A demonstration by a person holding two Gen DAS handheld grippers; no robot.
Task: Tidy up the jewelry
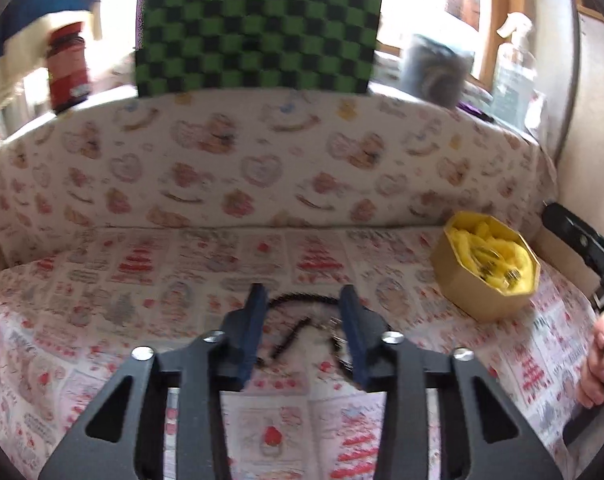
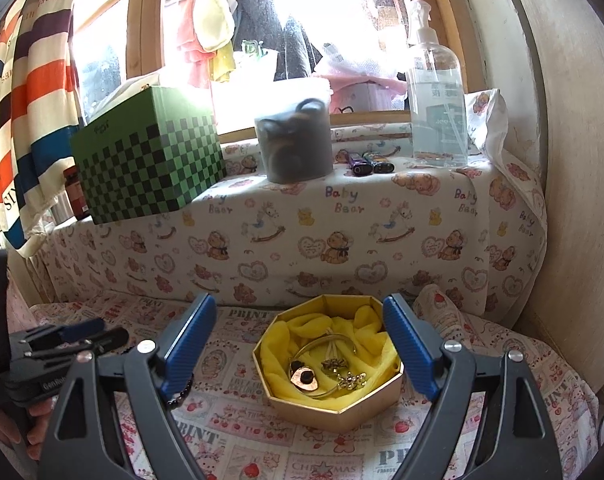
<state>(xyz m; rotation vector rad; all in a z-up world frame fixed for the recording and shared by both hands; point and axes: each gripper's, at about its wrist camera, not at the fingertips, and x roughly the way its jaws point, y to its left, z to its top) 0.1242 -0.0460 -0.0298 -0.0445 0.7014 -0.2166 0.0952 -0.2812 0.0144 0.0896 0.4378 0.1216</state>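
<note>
A black beaded necklace (image 1: 298,322) lies on the printed cloth, between and just beyond the fingers of my left gripper (image 1: 303,294), which is open and empty above it. A gold octagonal box (image 2: 333,404) lined with yellow cloth holds a bangle, a round pendant and small gold pieces (image 2: 325,372). My right gripper (image 2: 300,306) is open wide and empty, its fingers straddling the box from the near side. The box also shows at the right in the left wrist view (image 1: 487,266). A bit of the black beads shows by my right gripper's left finger (image 2: 182,394).
A raised ledge covered in bear-print cloth (image 2: 341,232) runs behind. On it stand a green checkered box (image 2: 150,164), a dark tub (image 2: 294,144), a clear pump bottle (image 2: 435,96) and two lighters (image 2: 371,164). A wall (image 2: 561,160) closes the right side.
</note>
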